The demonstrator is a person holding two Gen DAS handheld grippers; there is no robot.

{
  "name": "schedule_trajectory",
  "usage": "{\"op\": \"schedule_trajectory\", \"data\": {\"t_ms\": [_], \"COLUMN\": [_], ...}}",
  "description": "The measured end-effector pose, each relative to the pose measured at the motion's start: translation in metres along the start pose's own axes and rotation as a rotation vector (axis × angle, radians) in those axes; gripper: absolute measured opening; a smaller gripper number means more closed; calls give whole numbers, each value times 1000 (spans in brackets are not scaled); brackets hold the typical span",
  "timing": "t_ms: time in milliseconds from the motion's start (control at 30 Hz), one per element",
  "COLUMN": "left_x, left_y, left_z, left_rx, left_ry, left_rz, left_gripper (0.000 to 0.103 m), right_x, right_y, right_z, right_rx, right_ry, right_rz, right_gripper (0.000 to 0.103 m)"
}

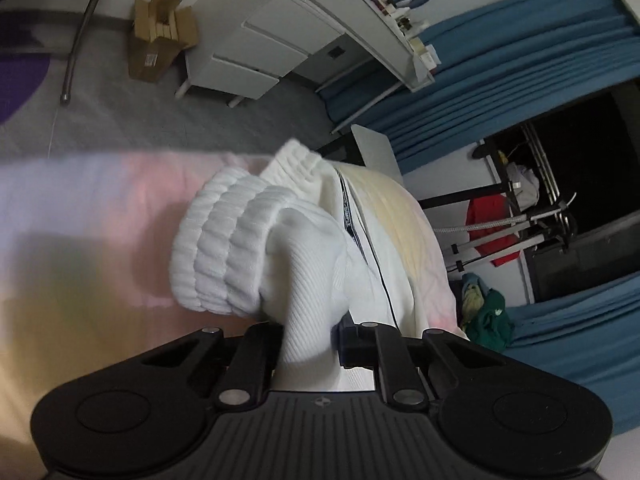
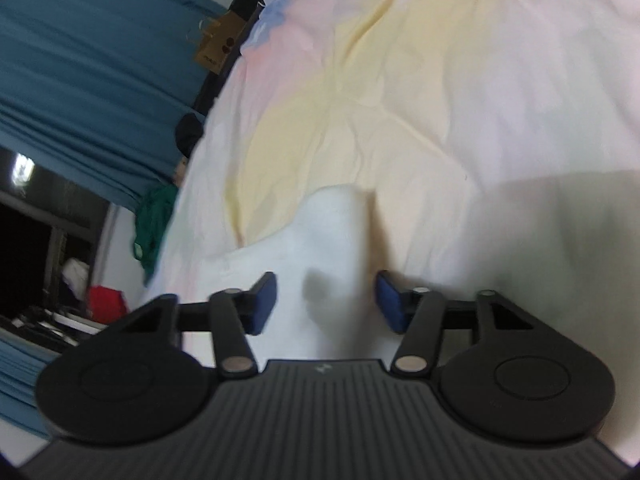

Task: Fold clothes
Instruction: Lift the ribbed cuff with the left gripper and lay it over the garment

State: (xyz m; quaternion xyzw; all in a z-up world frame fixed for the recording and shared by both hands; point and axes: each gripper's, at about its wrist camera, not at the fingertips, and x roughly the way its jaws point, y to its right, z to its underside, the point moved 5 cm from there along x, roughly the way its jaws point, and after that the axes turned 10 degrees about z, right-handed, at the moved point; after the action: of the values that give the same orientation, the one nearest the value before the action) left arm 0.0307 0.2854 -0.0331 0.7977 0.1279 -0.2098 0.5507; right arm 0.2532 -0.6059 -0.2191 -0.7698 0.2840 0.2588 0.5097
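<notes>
Pastel bedsheet [image 2: 400, 80] underlies a white ribbed sweater [image 1: 256, 240], bunched, pinched by left claw [image 1: 308, 344]; right claw [image 2: 326, 304] seemingly spread.

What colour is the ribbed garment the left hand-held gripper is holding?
White ribbed garment, pinched in the left hand-held gripper; clearest in the left wrist view.

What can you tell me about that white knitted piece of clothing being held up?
The white garment looks like a soft ribbed knit, perhaps a sweater. Thick ribbed cuffs or hems bunch in stacked rolls at its free end, and a thin dark line runs along one edge. It is gathered and draped, not flat, with the left tool shut on a fold of it above the pastel bedsheet. In the right wrist view a blurred white part lies between the open right tool fingers.
</notes>
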Motion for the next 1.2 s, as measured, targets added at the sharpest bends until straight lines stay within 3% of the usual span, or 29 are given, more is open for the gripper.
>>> {"op": "schedule_trajectory", "data": {"t_ms": [167,400,533,700,800,933,1033,1067,1100,1133,1167,1200], "left_x": [4,5,8,8,17,26,20,18,16,12,6,1], "left_y": [-4,-27,-38,-56,-64,-67,-65,-64,-63,-62,-61,-60], "left_z": [-22,-21,-18,-14,-11,-11,-11,-11,-11,-11,-11,-11], "left_rx": [13,9,-13,-6,2,39,68,81,94,110,127,145], "left_ry": [-54,-94,-138,-183,-222,-271,-291,-296,-301,-302,-296,-290], "left_rz": [-52,-64,-64,-123,-174,-195,-174,-166,-157,-154,-160,-168], "left_gripper": [14,14,14,15,18,29,32,37,46,51,60,65], "right_x": [7,-69,-106,-95,-84,-83,-86,-89,-94,-99,-103,-107], "right_y": [-5,-8,20,66,78,69,59,57,54,51,48,44], "right_z": [-2,-18,-26,-21,-14,-12,-16,-17,-19,-21,-22,-24], "right_rx": [-99,-25,11,80,73,7,-40,-49,-57,-65,-80,-98], "right_ry": [-12,160,212,81,34,43,66,93,139,190,230,266], "right_rz": [1,-20,88,257,281,310,320,327,337,347,355,363], "right_gripper": [7,6,6,6,7,9,15,25,44,55,72,78]}}
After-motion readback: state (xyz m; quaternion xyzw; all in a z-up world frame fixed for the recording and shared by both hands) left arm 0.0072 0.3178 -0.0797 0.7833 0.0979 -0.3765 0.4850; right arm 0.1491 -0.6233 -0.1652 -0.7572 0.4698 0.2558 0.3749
